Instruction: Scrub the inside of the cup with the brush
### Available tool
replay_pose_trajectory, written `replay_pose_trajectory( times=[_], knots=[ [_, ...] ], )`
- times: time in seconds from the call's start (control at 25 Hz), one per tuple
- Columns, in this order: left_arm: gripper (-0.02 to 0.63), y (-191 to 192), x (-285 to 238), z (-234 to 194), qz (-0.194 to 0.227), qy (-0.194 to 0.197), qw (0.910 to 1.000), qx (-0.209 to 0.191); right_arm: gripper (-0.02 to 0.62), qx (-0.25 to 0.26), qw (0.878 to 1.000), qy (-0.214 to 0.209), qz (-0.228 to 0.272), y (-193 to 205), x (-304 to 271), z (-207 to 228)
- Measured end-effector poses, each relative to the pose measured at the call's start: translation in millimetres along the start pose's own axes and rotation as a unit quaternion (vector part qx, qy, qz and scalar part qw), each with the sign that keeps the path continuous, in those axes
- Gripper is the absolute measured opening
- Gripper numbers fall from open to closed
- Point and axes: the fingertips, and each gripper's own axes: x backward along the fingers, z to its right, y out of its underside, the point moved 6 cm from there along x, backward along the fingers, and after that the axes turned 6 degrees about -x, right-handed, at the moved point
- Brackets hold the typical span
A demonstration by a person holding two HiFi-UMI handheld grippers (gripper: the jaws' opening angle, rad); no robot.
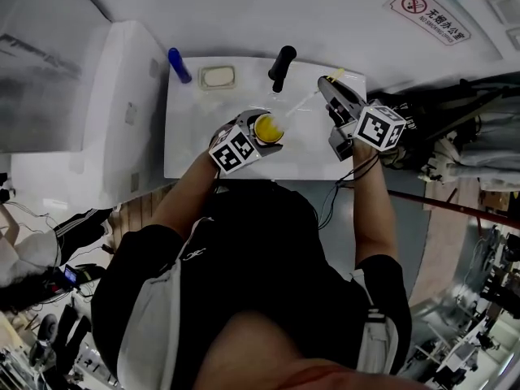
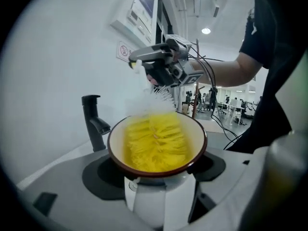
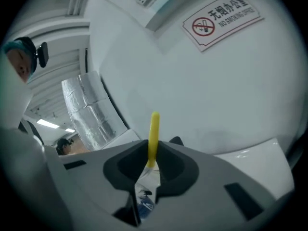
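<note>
We see the left hand-held gripper [image 1: 257, 134] over the middle of the white tabletop [image 1: 191, 157], its jaws closed on the cup [image 2: 195, 139]. From its own view the cup stands upright between the jaws, white with a brown rim, and its mouth faces the camera.

The brush [image 2: 155, 141] is in the cup. Its yellow bristles fill most of the inside and are blurred. In the head view its thin pale handle slants out of the cup toward 2 o'clock, up to the right hand-held gripper [image 3: 153, 160]. That gripper's jaws are pinched narrow on the handle near its end. In the right gripper view the yellow tip of the handle sticks up just past the jaw tips, at 12 o'clock.

In the left gripper view the right hand-held gripper hangs above the cup at about 12 o'clock, with the person's forearm [image 2: 226, 71] reaching in from 2 o'clock.

A black faucet [image 1: 282, 66] stands at the far edge of the tabletop, at 12 o'clock from the cup and apart from it. A pale dish [image 1: 218, 76] lies at 11 o'clock from the cup, with a blue object [image 1: 179, 65] just beside it at its 9 o'clock. A no-smoking sign [image 3: 224, 18] hangs on the wall behind.
</note>
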Motion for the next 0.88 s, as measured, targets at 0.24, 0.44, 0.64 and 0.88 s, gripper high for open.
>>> replay_pose_trajectory(
  times=[0.24, 0.44, 0.64, 0.88],
  knots=[
    [0.390, 11, 2, -16, -0.017, -0.026, 0.9985, 0.045, 0.054, -0.040, 0.999, -0.015, -0.018, 15, 33, -2],
    [0.390, 16, 6, -24, -0.030, -0.036, 0.9967, 0.066, 0.054, -0.010, 0.998, -0.044, -0.052, 31, 50, -22],
    [0.390, 20, 6, -26, -0.064, -0.043, 0.9956, 0.053, 0.060, 0.076, 0.987, -0.107, -0.098, 47, 48, -62],
    [0.390, 16, 1, -13, -0.106, -0.032, 0.9937, -0.011, 0.061, 0.164, 0.966, -0.174, -0.098, 50, 20, -109]
  ],
)
